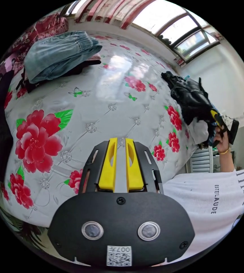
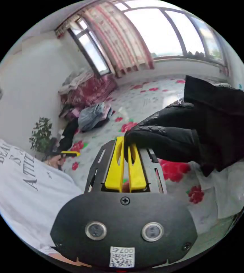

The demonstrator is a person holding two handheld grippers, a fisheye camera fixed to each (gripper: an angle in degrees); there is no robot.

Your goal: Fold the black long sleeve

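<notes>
Above the flowered bed [image 1: 99, 113], the right gripper [image 2: 125, 143] has its fingers clamped on the black long sleeve [image 2: 207, 128], lifting it clear, likely to spread it; the left gripper [image 1: 121, 143] hangs empty, fingers narrow.

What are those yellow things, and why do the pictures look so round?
The yellow things are the two jaws of a gripper, a grabbing tool a person holds, one in each hand. A small camera with a very wide lens rides on each gripper, so each picture comes out round and bent.

In the left gripper view, the left gripper hangs over a flowered bed, its jaws nearly together with nothing between them. A folded stack of jeans lies at the far side. Farther off, you see the person's other hand lifting a black top.

In the right gripper view, the right gripper pinches that black top by its edge. The white shirt belongs to the person.
</notes>
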